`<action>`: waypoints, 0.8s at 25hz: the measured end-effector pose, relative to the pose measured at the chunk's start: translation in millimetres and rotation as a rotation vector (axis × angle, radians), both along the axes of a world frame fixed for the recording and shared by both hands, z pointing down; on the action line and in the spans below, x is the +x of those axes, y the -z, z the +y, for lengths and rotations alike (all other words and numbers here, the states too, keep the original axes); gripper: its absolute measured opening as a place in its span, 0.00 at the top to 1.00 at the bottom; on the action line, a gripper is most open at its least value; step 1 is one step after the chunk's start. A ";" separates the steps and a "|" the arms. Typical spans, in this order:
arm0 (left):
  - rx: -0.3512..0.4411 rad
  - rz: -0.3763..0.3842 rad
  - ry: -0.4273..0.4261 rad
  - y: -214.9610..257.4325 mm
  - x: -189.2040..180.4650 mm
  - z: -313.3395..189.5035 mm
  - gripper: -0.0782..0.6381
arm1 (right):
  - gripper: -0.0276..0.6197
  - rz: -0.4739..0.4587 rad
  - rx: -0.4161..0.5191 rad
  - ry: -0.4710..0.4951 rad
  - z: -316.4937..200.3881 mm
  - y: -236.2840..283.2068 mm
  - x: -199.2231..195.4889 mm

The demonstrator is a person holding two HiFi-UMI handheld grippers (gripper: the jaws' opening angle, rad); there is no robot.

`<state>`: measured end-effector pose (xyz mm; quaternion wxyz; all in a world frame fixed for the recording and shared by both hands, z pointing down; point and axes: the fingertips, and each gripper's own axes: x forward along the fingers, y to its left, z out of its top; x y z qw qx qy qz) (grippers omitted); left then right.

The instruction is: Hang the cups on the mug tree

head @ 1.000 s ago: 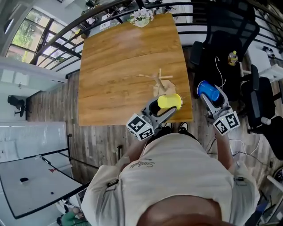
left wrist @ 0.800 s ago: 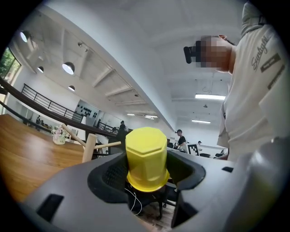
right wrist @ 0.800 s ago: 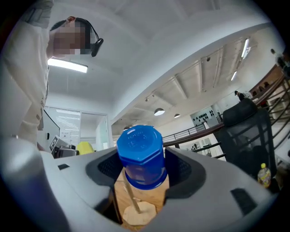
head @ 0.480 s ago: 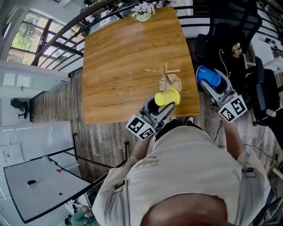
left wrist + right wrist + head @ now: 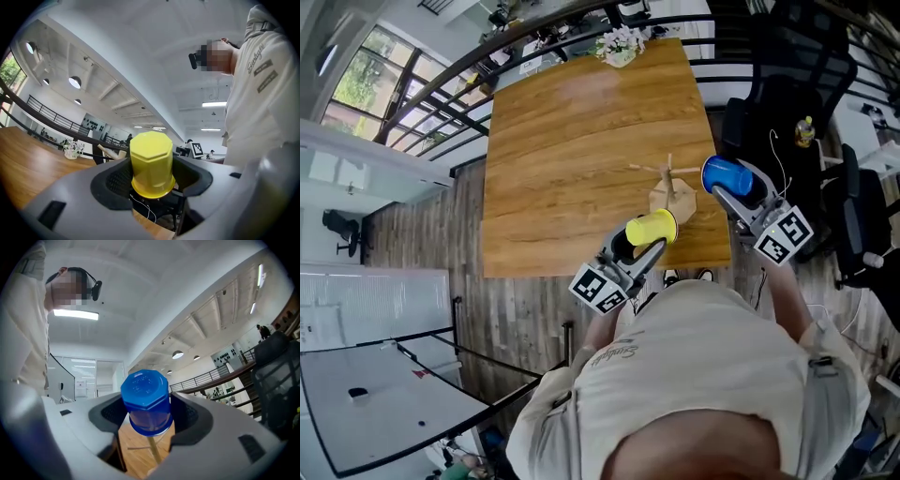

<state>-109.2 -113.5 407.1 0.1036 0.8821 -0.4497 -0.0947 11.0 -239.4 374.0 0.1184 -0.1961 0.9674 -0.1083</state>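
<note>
Cups first: we see the yellow cup (image 5: 652, 228) clamped btwn the closed jaws of the left gripper (image 5: 641, 240). It is held over the near part of the wooden table (image 5: 572, 141), just short of the mug tree (image 5: 669, 184). In the left gripper view the grey jaws press its sides and its faceted base faces the camera. Mouth and handle are hidden there. In the head view the cup lies on its side, and we can't make out a handle either.

The right gripper (image 5: 733, 187) grips the blue cup (image 5: 727, 175) the same way, jaws shut on its sides, at the table's right edge beside the tree. The right gripper view shows the blue base toward the lens w/ the tree's thin stem rising behind and below it. We can't tell whether cup and tree touch.

The tree stands near the table's near right corner. Its pegs are thin, and the count is hard to read from above. The base is partly covered by the stem and arms.

Each gripper's marker cube (image 5: 600, 289) shows near the person's shirt (image 5: 694, 375), which hides the hands and cuts off the lower scene. A flower pot (image 5: 619, 45) sits at the far table edge, small and blurry. Dark chairs (image 5: 778, 66) stand to the right, partly cropped.
</note>
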 end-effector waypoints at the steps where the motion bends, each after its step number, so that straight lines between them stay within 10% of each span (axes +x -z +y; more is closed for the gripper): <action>1: -0.003 -0.004 0.003 -2.2 -3.8 1.5 0.51 | 0.54 0.013 -0.001 0.005 0.9 -2.3 -4.1; 20: -0.021 -0.007 0.061 -12.1 -48.2 -38.1 0.51 | 0.54 0.053 -0.084 0.049 -13.6 -38.4 -50.8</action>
